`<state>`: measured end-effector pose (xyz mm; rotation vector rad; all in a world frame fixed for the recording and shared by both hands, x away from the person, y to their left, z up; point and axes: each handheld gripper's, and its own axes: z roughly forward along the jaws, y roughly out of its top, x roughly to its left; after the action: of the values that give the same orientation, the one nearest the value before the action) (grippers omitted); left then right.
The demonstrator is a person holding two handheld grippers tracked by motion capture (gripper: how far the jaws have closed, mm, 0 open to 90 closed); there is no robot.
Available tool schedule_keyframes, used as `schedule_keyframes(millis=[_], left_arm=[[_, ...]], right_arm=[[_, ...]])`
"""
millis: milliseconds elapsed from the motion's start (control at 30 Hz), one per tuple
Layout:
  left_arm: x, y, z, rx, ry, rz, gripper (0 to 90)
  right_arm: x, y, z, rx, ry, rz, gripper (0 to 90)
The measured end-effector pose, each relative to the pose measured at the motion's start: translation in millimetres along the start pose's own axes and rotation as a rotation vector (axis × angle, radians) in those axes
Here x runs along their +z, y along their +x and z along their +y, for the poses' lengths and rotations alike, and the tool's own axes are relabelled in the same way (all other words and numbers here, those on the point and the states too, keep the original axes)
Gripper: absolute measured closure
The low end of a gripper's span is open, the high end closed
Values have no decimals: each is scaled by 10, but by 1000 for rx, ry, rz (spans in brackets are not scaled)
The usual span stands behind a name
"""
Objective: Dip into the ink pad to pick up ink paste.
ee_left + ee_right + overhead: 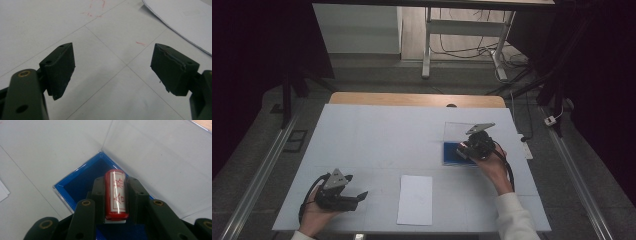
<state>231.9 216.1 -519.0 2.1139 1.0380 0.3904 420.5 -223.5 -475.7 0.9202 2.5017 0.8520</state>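
tools: left tool (358, 198), right tool (460, 150) black, brass screws | plates: grey | sleeve (514, 217): white

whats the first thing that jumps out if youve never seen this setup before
The eye goes first to the red stamp clamped between the jaws of the right gripper, held over the blue tray of an open clear-lidded box on the table's right side. Next comes the left gripper, jaws wide apart and holding nothing, near the table's front left corner. Between the two hands a white sheet of paper lies flat near the front edge.
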Motion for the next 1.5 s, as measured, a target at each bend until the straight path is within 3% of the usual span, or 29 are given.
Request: schedule_keyframes(millis=[167, 533, 900, 1500], left_arm=[[-4, -8, -2, 3, 0, 1, 195], [-4, -18, 0, 0, 0, 2, 195], [-2, -49, 5, 5, 3, -1, 195], [2, -34, 2, 3, 5, 1, 195]], right_arm=[[6, 53, 28, -27, 19, -26, 695], [35, 0, -24, 21, 12, 0, 699], [47, 53, -37, -14, 10, -31, 700], [54, 64, -45, -10, 2, -36, 700]])
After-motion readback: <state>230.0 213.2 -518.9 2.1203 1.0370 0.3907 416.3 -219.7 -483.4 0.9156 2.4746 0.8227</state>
